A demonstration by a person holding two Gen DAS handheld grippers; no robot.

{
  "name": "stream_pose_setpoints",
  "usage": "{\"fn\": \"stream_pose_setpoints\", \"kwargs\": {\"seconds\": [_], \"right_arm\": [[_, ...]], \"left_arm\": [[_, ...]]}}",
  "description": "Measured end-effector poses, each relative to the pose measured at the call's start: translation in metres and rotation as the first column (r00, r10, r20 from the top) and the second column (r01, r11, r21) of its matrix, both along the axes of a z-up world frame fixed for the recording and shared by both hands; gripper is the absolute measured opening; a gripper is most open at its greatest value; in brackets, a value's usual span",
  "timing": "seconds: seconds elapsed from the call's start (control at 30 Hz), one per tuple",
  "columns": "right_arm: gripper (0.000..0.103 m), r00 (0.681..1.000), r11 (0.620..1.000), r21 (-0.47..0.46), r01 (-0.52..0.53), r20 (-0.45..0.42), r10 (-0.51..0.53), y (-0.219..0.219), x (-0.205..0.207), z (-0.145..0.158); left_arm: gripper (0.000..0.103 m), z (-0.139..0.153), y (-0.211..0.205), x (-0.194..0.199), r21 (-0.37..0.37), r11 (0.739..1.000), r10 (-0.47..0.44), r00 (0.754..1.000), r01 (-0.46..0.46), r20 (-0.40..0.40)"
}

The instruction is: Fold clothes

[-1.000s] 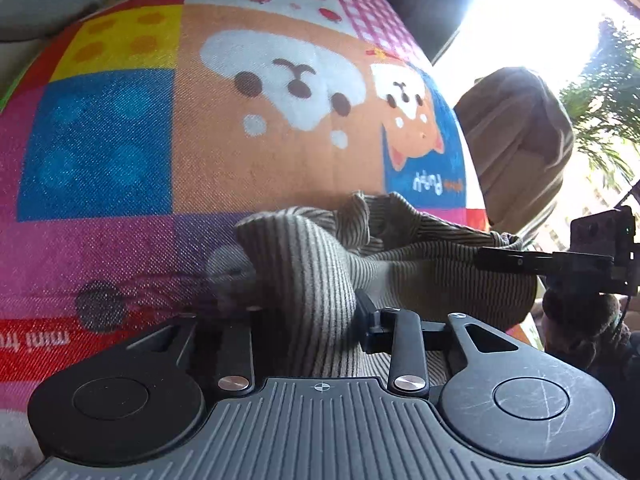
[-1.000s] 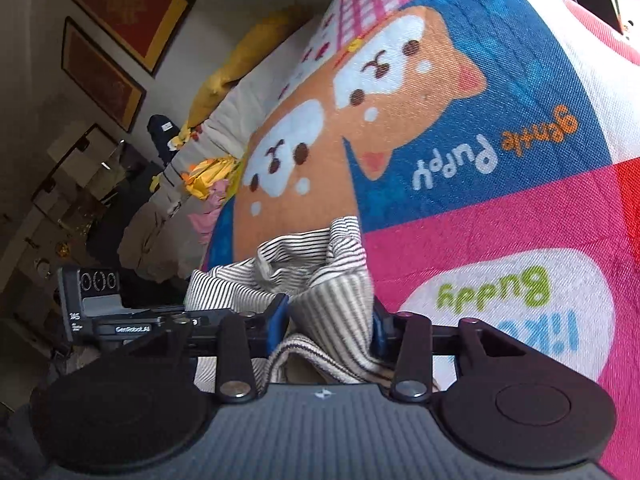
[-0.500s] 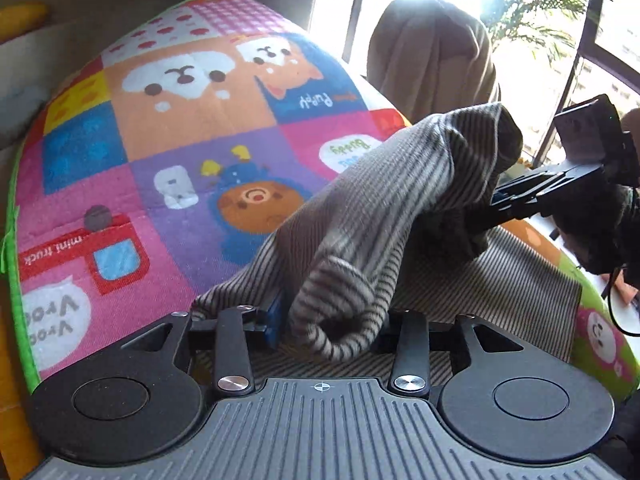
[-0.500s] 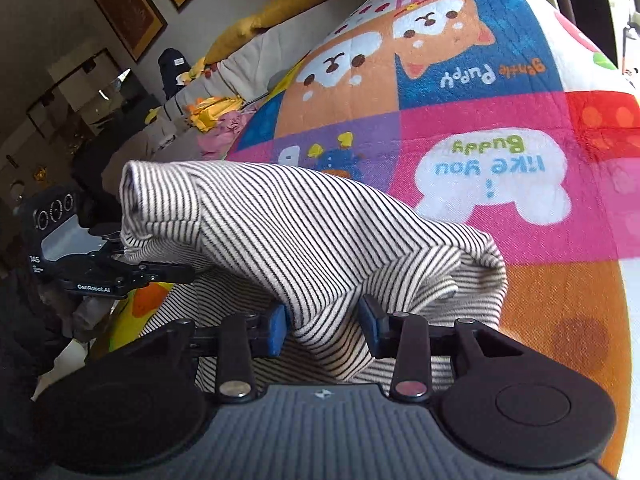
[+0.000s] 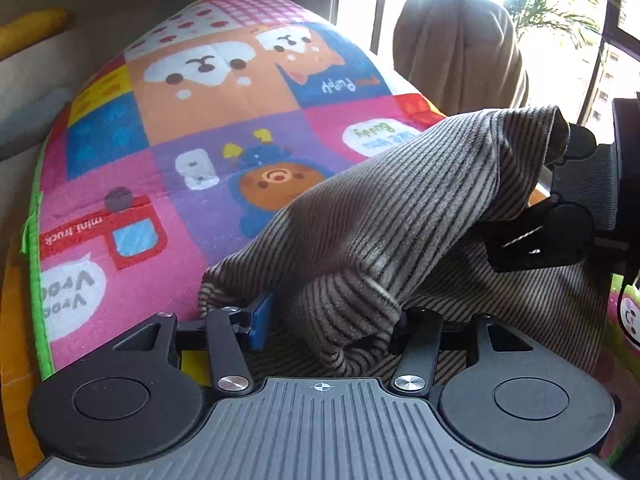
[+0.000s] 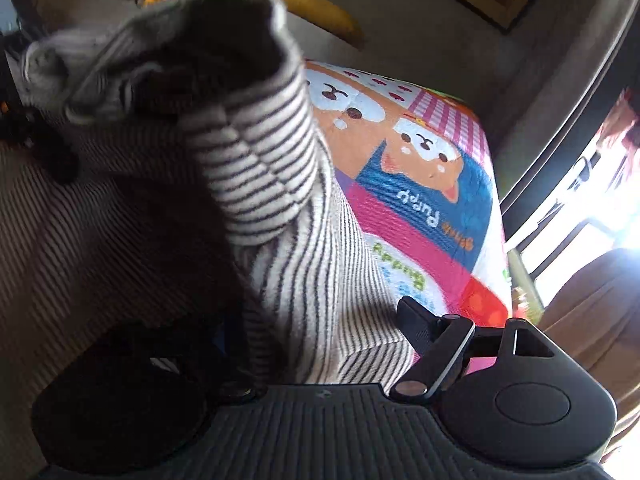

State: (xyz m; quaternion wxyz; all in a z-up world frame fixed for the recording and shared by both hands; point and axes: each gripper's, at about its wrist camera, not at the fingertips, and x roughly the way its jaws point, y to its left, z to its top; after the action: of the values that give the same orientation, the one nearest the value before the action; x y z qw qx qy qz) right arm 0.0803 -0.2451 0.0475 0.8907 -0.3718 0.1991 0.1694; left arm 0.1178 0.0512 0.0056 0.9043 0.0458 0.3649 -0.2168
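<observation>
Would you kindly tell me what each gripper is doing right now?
Left gripper: opening, striped garment between its fingers.
Right gripper: opening, same garment between its fingers.

The striped garment is soft ribbed knit cloth, slightly fuzzy. Under it the play mat is printed woven fabric, matt, with a fine grain. The left gripper is matt black plastic with ridged grey housing and shiny metal screws.

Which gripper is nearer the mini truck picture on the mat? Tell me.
Left. The left gripper sits just right of the mini truck picture; the right gripper is beyond the striped garment, farther right. Both jaws are opening, garment between them.
</observation>
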Motion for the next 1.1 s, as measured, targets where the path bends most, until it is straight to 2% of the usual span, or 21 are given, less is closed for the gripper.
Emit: {"fn": "stream_pose_setpoints", "kwargs": {"seconds": [0.13,0.17,0.2,0.27,0.3,0.33,0.37,0.43,0.5,0.6,0.67,0.77,0.8,0.83,0.87,0.93,1.0,1.03,1.1], "right_arm": [[0.082,0.985,0.985,-0.148,0.083,0.165,-0.058,-0.029,-0.019,0.01],[0.083,0.979,0.978,-0.179,0.105,0.193,-0.07,-0.039,-0.025,0.011],[0.084,0.98,0.975,-0.185,0.12,0.18,-0.087,-0.05,-0.031,0.013],[0.089,0.988,0.982,-0.124,0.142,0.08,-0.133,-0.076,-0.039,0.018],[0.092,0.988,0.985,-0.08,0.155,0.014,-0.155,-0.089,-0.043,0.02],[0.097,0.984,0.985,-0.015,0.17,-0.044,-0.171,-0.102,-0.046,0.024],[0.101,0.978,0.981,0.054,0.188,-0.102,-0.182,-0.115,-0.049,0.028],[0.103,0.96,0.952,0.203,0.229,-0.209,-0.186,-0.14,-0.053,0.037],[0.103,0.944,0.887,0.373,0.27,-0.285,-0.167,-0.16,-0.05,0.049],[0.103,0.924,0.734,0.602,0.315,-0.37,-0.094,-0.179,-0.033,0.068],[0.103,0.911,0.626,0.705,0.334,-0.412,-0.021,-0.183,-0.015,0.072],[0.103,0.916,0.552,0.768,0.325,-0.402,0.019,-0.163,0.011,0.075],[0.103,0.923,0.554,0.77,0.317,-0.386,0.009,-0.154,0.016,0.074],[0.103,0.928,0.572,0.758,0.312,-0.372,-0.013,-0.145,0.021,0.071],[0.103,0.929,0.606,0.73,0.315,-0.368,-0.04,-0.137,0.027,0.066],[0.103,0.911,0.708,0.609,0.357,-0.394,-0.121,-0.118,0.041,0.05],[0.103,0.874,0.81,0.448,0.378,-0.461,-0.153,-0.099,0.044,0.024],[0.103,0.861,0.843,0.396,0.364,-0.489,-0.142,-0.092,0.039,0.011],[0.103,0.884,0.836,0.432,0.339,-0.449,-0.127,-0.09,0.02,0.002]], "left_arm": [[0.057,-0.006,0.007,-0.004,0.003,1.0,0.016,1.0,-0.016,-0.006],[0.057,-0.006,0.008,-0.006,0.001,1.0,0.018,1.0,-0.018,-0.003],[0.056,-0.005,0.009,-0.009,-0.001,1.0,0.019,1.0,-0.019,0.001],[0.058,-0.002,0.011,-0.016,-0.003,1.0,0.017,1.0,-0.017,0.004],[0.063,-0.002,0.013,-0.02,-0.006,1.0,0.013,1.0,-0.013,0.0],[0.066,-0.001,0.015,-0.025,-0.009,1.0,0.006,1.0,-0.006,-0.004],[0.074,-0.001,0.018,-0.032,-0.01,1.0,-0.001,1.0,0.001,-0.007],[0.08,0.001,0.024,-0.044,-0.018,1.0,-0.015,1.0,0.014,-0.017],[0.087,0.006,0.032,-0.053,-0.059,0.998,-0.013,0.999,0.011,-0.029],[0.092,0.02,0.04,-0.055,-0.163,0.987,0.003,0.999,-0.009,-0.039],[0.094,0.029,0.044,-0.054,-0.233,0.972,0.014,0.999,-0.024,-0.043],[0.095,0.036,0.037,-0.043,-0.295,0.955,0.022,0.999,-0.034,-0.044],[0.095,0.035,0.034,-0.037,-0.298,0.954,0.029,0.998,-0.043,-0.052],[0.095,0.033,0.03,-0.033,-0.297,0.953,0.034,0.997,-0.053,-0.067],[0.095,0.031,0.026,-0.029,-0.296,0.953,0.04,0.996,-0.062,-0.081],[0.095,0.027,0.019,-0.023,-0.284,0.956,0.041,0.994,-0.068,-0.097],[0.095,0.025,0.015,-0.025,-0.251,0.966,0.037,0.996,-0.057,-0.083],[0.095,0.024,0.014,-0.026,-0.23,0.972,0.038,0.997,-0.054,-0.071],[0.095,0.022,0.014,-0.028,-0.19,0.98,0.047,0.997,-0.058,-0.059]]}}
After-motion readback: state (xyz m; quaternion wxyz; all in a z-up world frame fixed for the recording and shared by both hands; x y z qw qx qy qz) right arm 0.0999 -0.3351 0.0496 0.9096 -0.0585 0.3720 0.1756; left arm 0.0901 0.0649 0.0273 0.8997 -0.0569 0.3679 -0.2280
